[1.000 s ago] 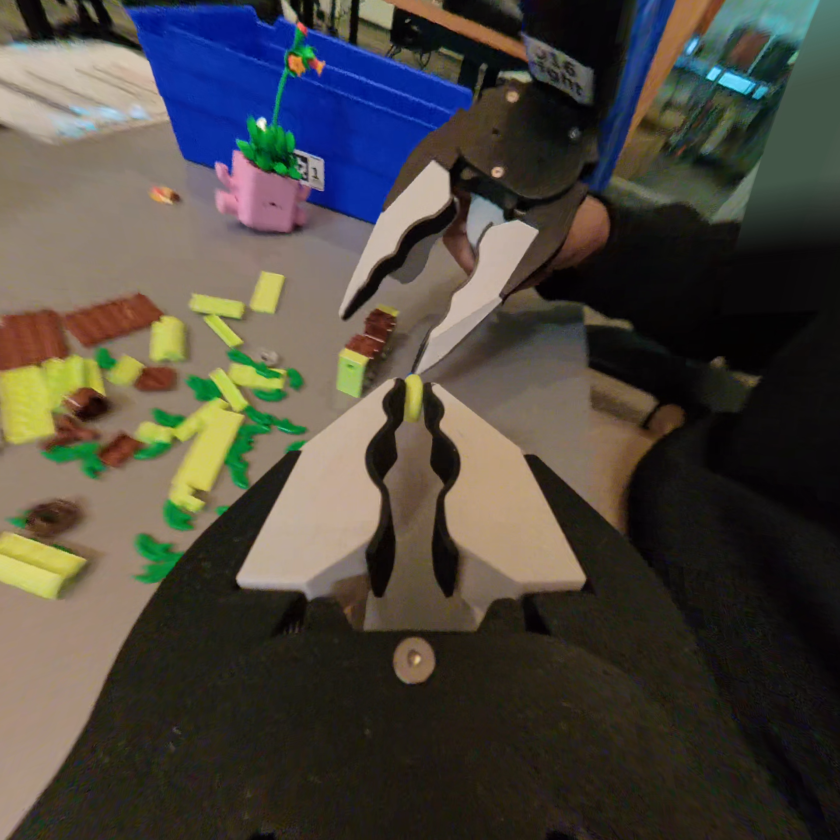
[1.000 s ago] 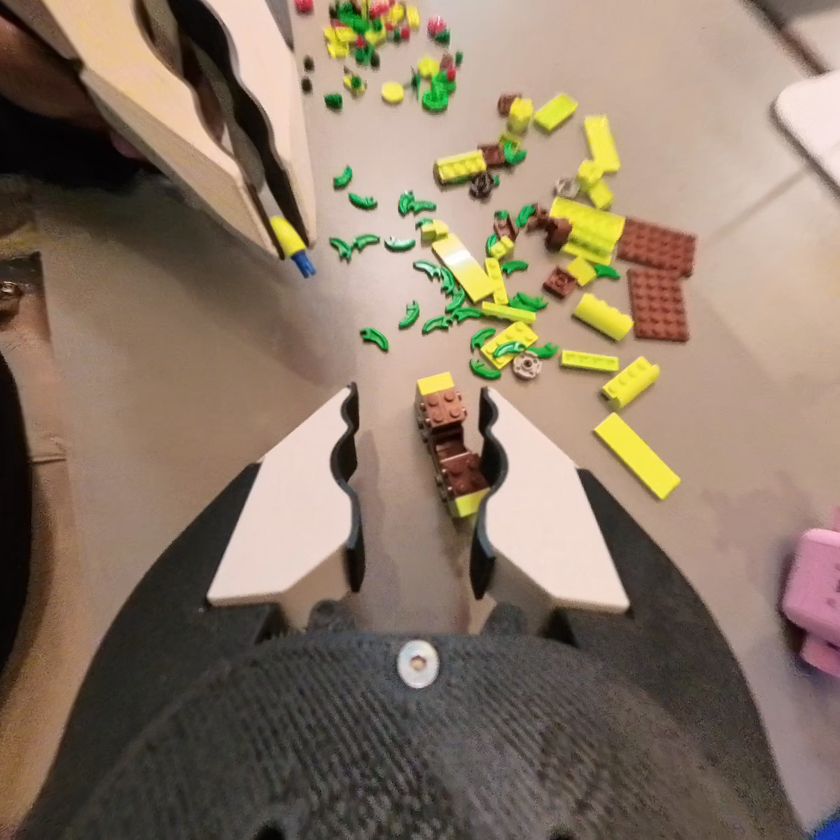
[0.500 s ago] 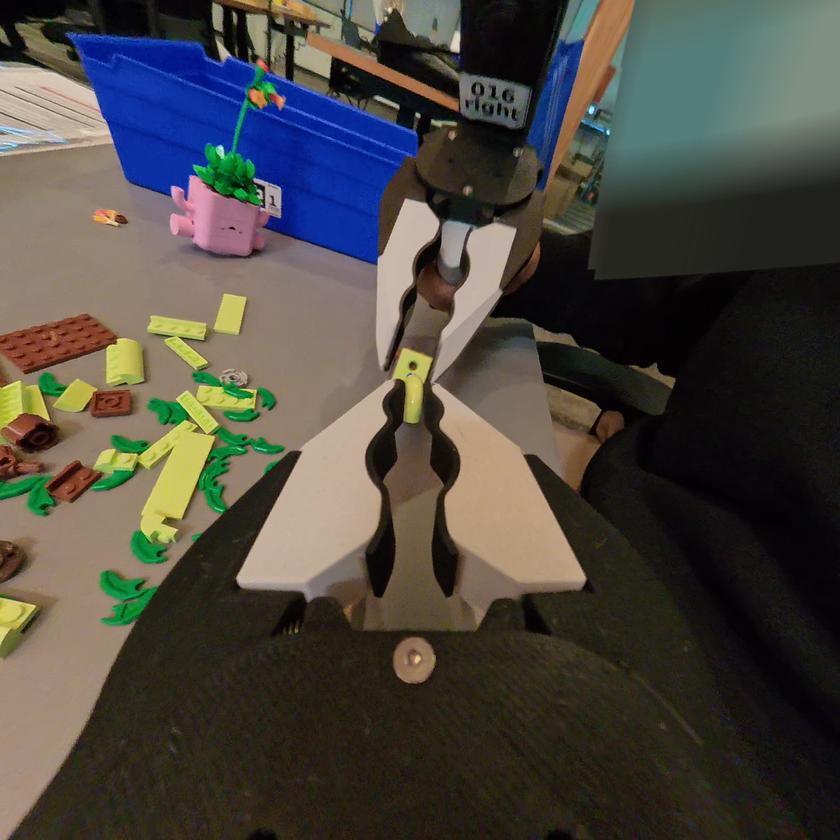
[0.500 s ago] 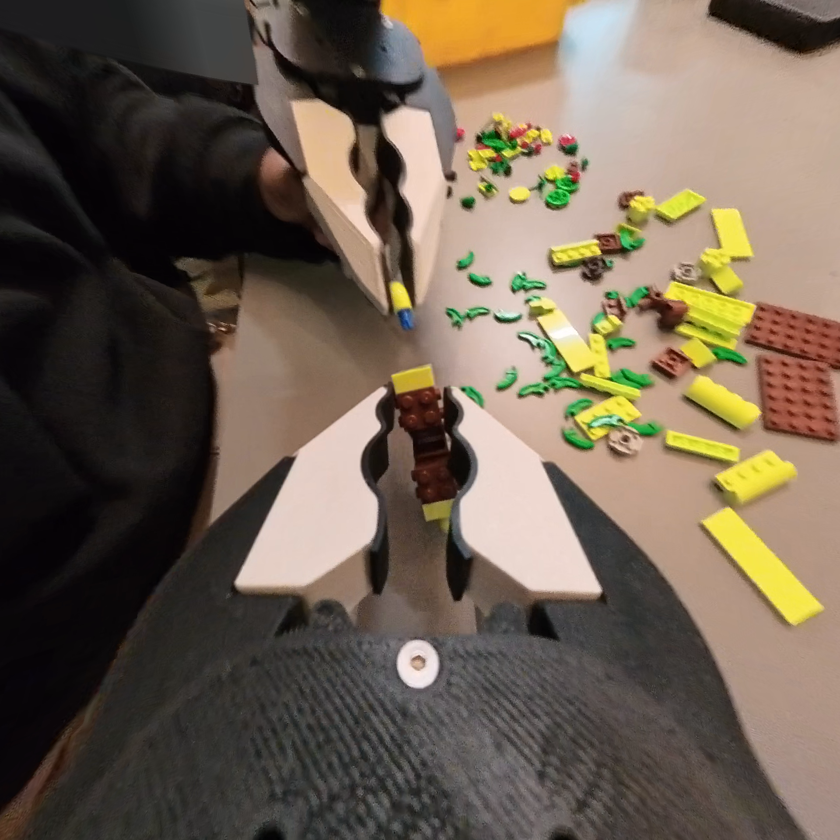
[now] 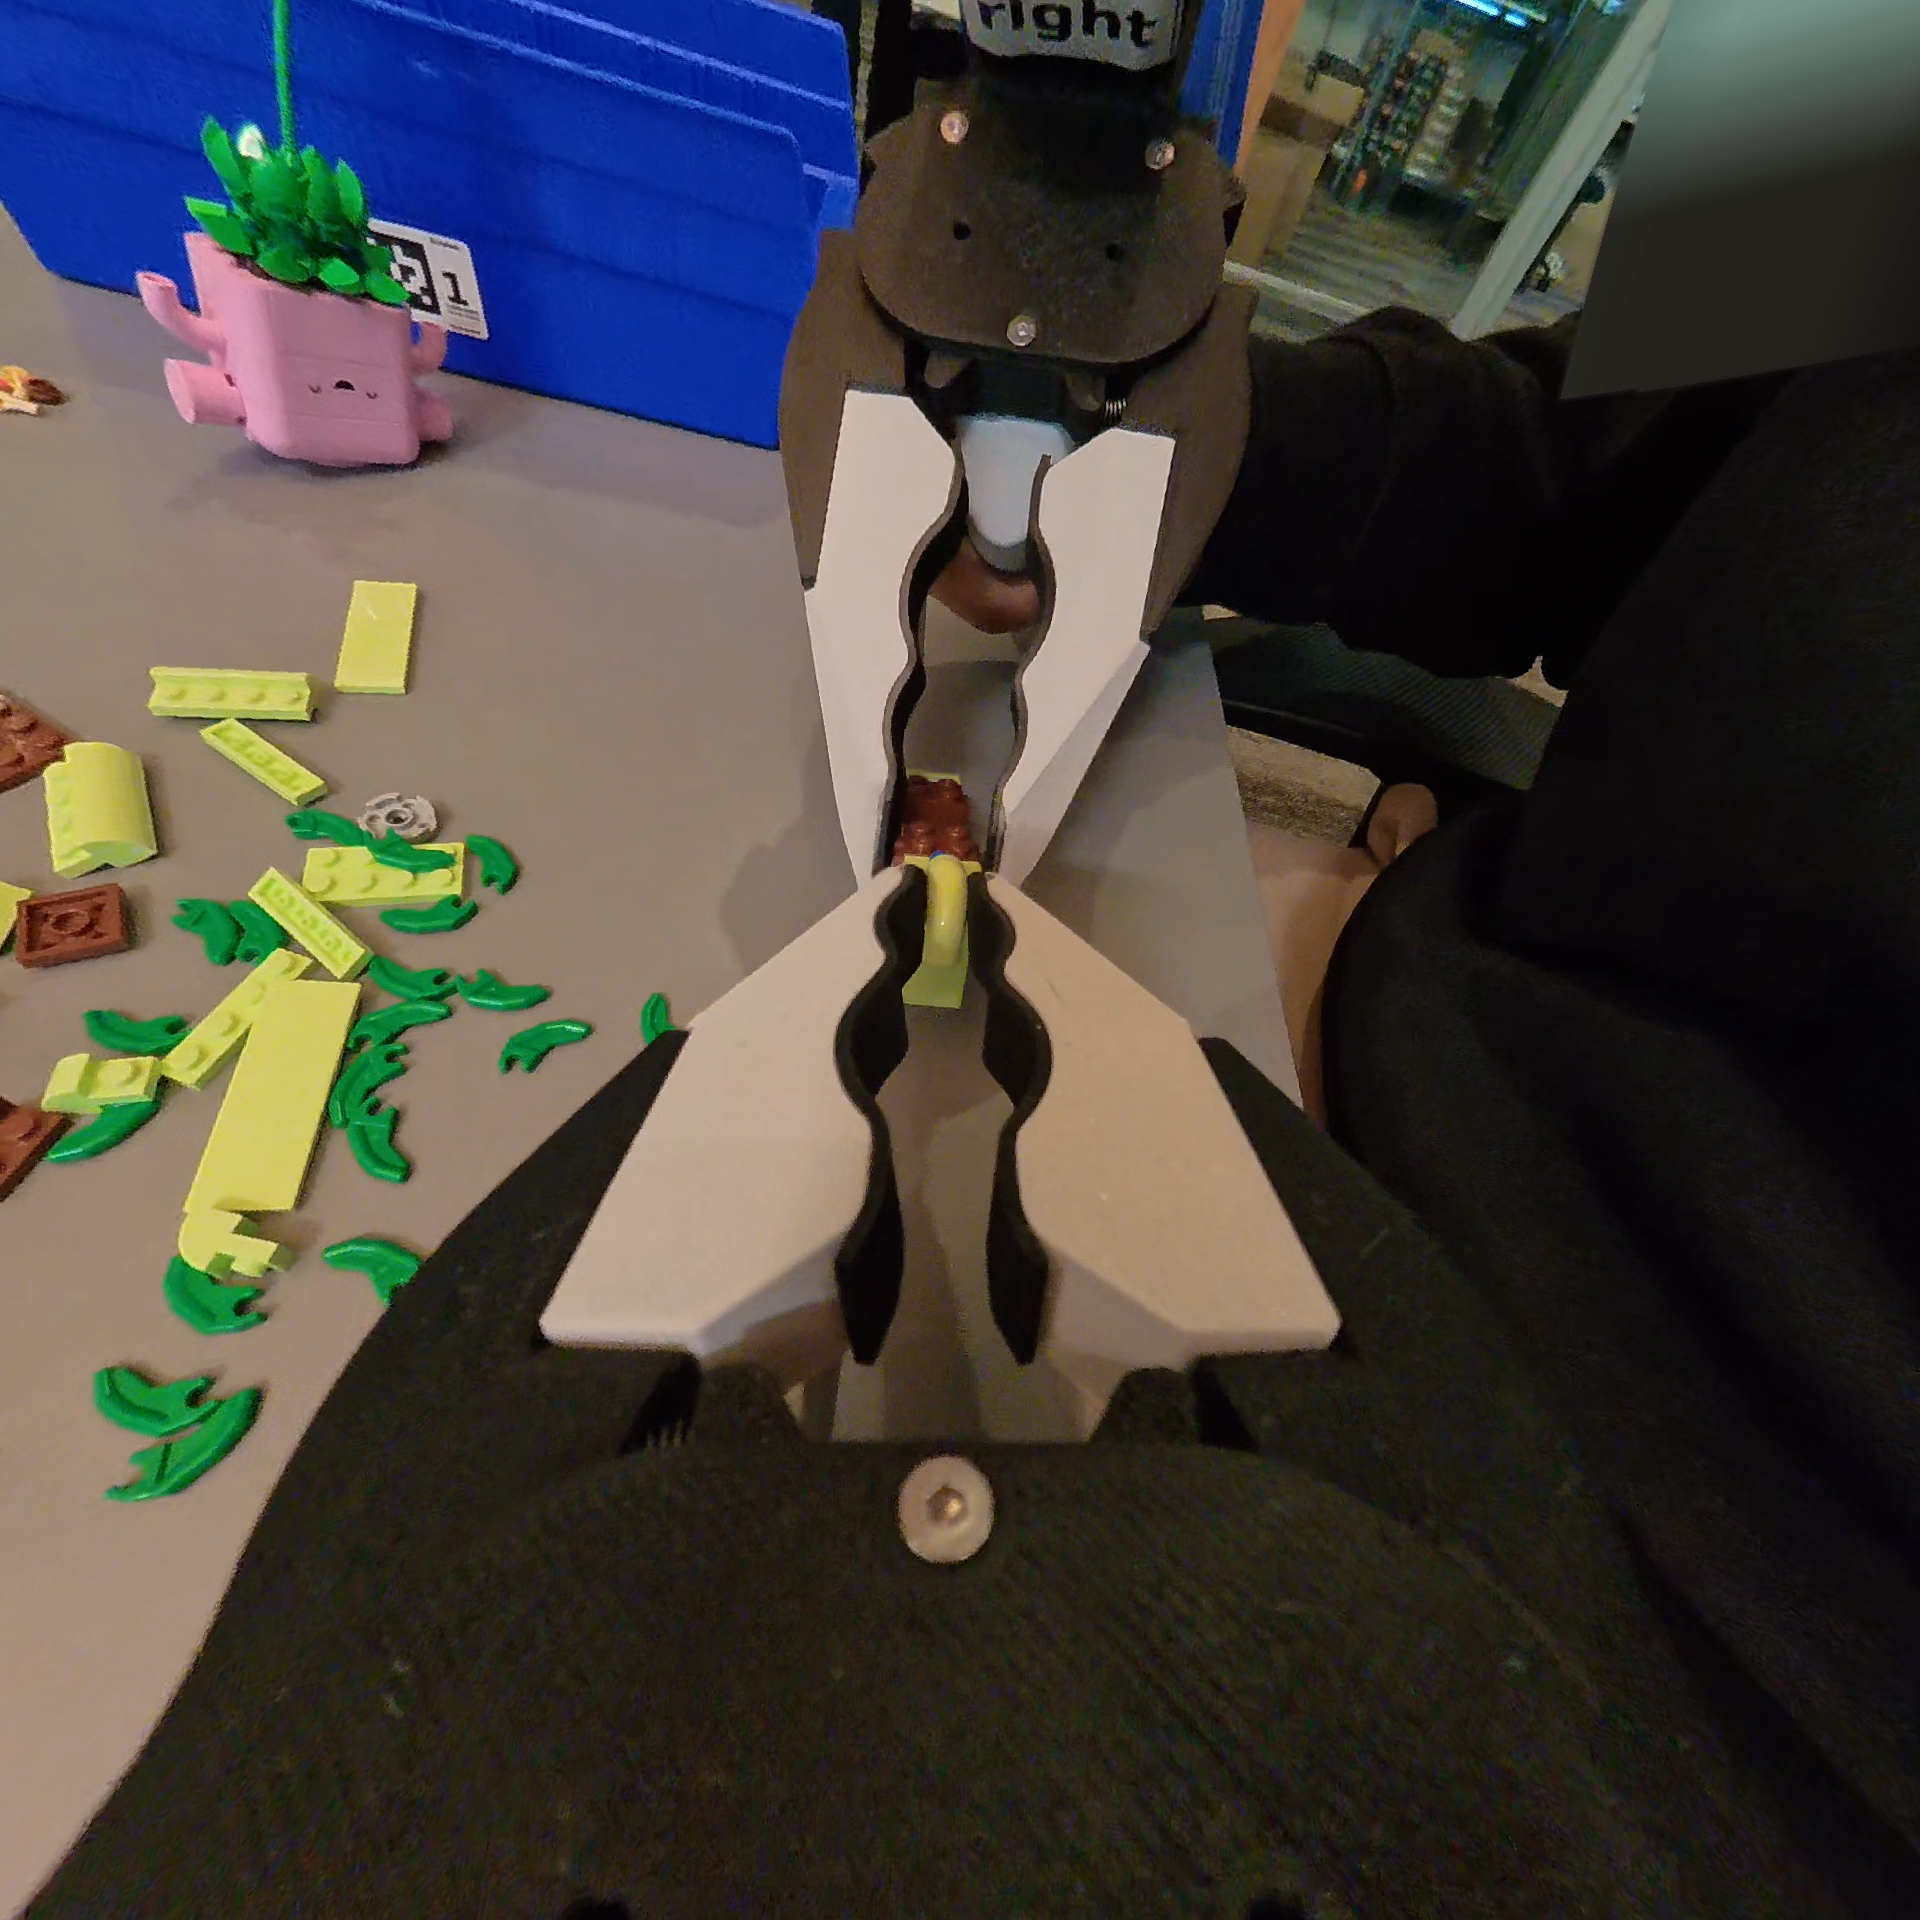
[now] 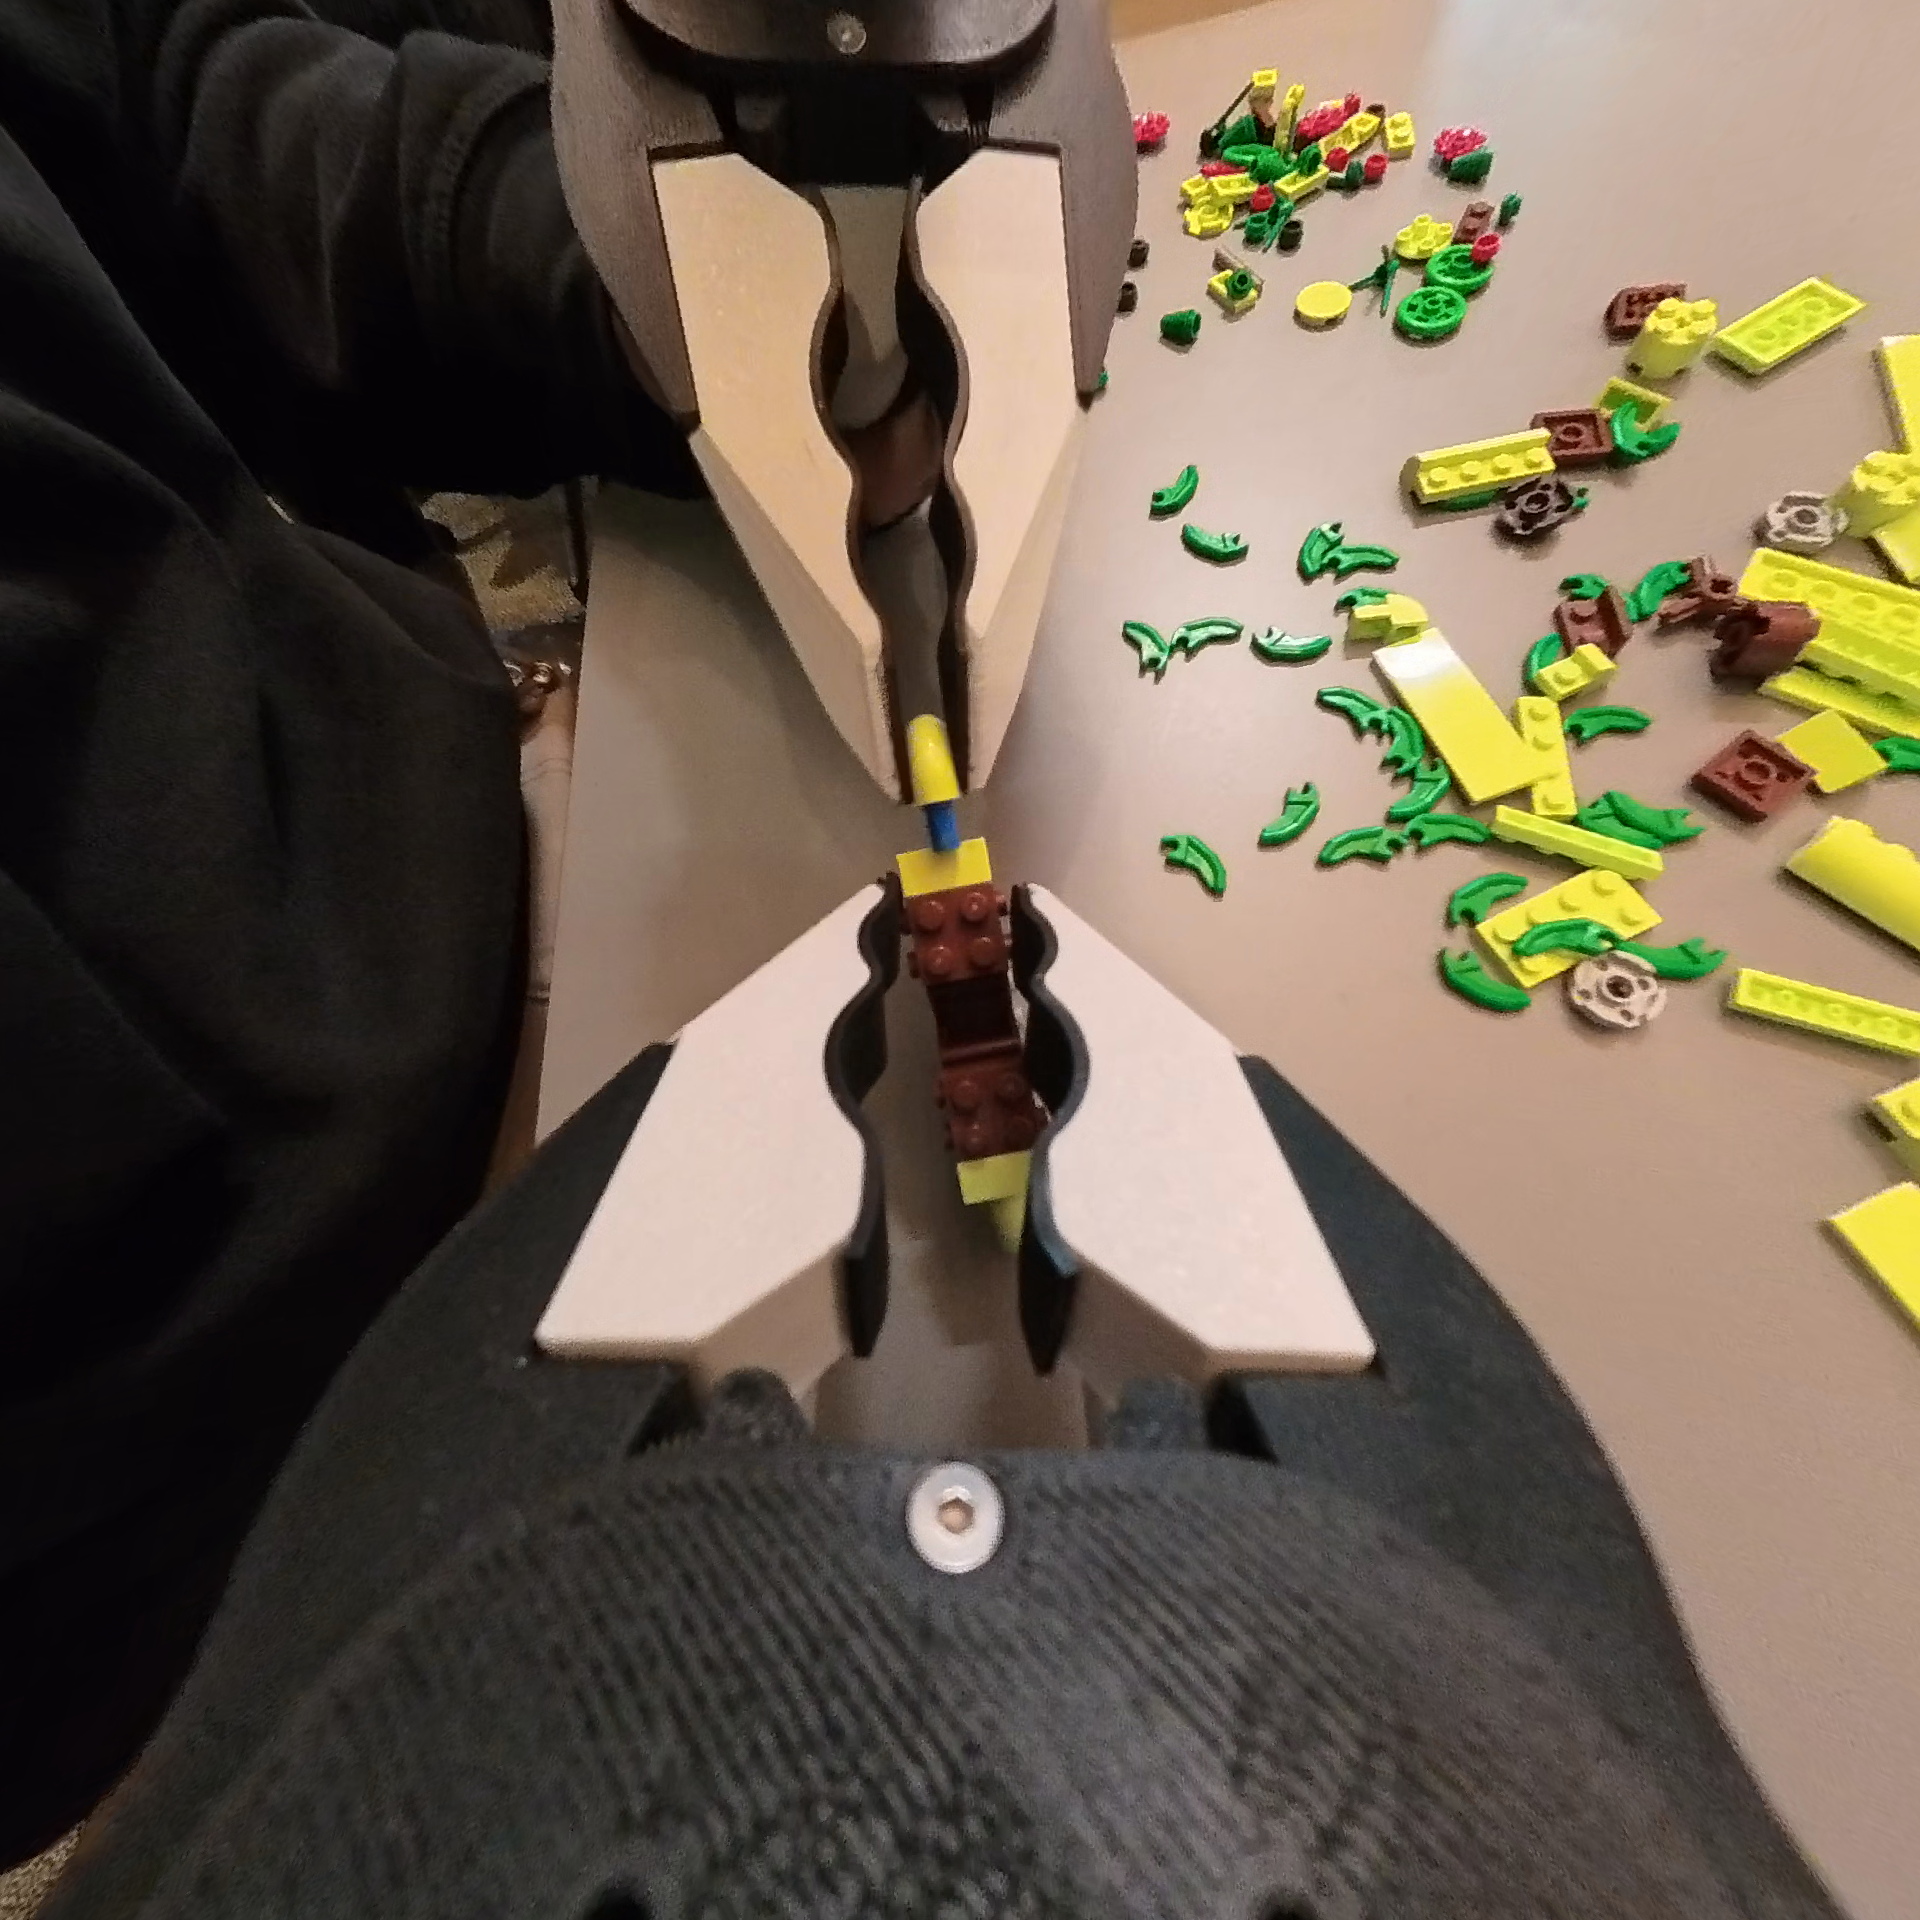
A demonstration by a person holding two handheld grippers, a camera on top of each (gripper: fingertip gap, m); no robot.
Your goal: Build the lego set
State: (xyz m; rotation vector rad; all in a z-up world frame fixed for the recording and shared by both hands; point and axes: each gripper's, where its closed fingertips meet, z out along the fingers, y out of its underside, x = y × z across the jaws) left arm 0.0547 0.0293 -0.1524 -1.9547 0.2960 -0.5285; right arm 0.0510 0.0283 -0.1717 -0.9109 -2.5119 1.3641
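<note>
- My left gripper (image 5: pixel 940 883) points forward over the counter's (image 5: pixel 623 623) near edge, its fingers (image 5: pixel 769 1049) drawn narrow on a small lime curved piece (image 5: pixel 943 914) with a blue pin (image 6: pixel 941 828) at its front.
- My right gripper (image 6: pixel 951 904) faces it tip to tip, fingers (image 6: pixel 1132 1039) pressed in on a brown brick stack (image 6: pixel 971 1023) capped in lime at both ends.
- The blue pin touches the lime cap (image 6: pixel 943 869) at the stack's front end; both pieces are held above the counter.
- Loose lime bricks (image 5: pixel 265 1091), brown plates (image 5: pixel 73 920) and green leaf pieces (image 5: pixel 369 1091) lie scattered on the counter to my left.
- A pink planter figure (image 5: pixel 312 364) with green leaves stands farther off, before a blue bin (image 5: pixel 582 166).
</note>
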